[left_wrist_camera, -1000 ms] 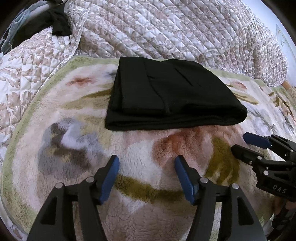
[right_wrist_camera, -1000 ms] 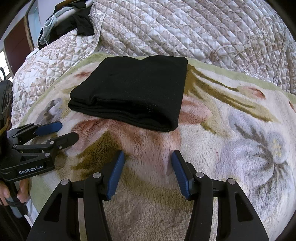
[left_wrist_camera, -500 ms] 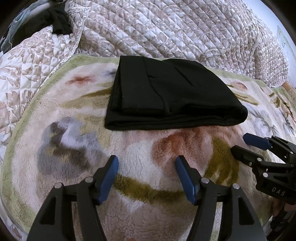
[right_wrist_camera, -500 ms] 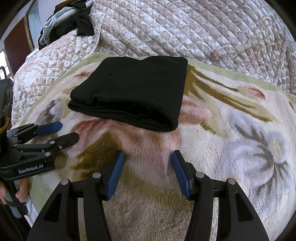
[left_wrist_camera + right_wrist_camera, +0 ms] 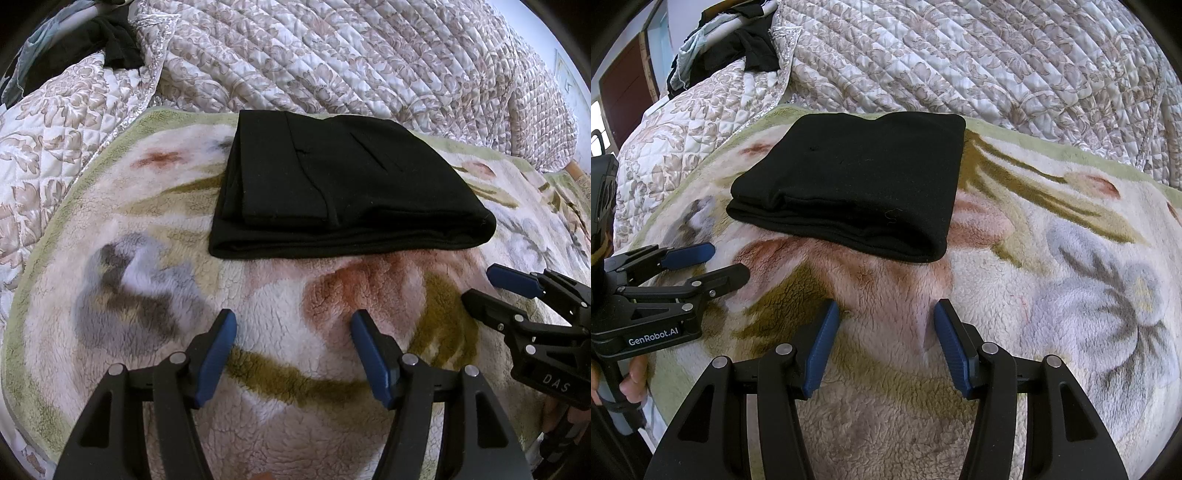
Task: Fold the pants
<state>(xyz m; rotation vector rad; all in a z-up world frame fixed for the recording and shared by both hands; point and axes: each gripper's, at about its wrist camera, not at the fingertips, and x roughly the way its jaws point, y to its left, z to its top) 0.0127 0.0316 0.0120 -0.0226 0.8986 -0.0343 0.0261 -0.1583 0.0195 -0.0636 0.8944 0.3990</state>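
Black pants (image 5: 343, 192) lie folded into a compact rectangle on a fleecy floral blanket (image 5: 147, 280); they also show in the right wrist view (image 5: 857, 184). My left gripper (image 5: 291, 321) is open and empty, hovering over the blanket short of the pants' near edge. My right gripper (image 5: 886, 314) is open and empty, also short of the pants. Each gripper shows in the other's view: the right one (image 5: 480, 284) at the right edge, the left one (image 5: 727, 264) at the left edge, both with jaws apart.
A quilted floral bedspread (image 5: 332, 55) rises behind the blanket. A heap of dark and pale clothes (image 5: 731, 48) lies at the far left on the quilt. The blanket (image 5: 1071, 258) spreads wide to the right of the pants.
Almost nothing differs. The left wrist view shifted very slightly; the pants and the right gripper have stayed put.
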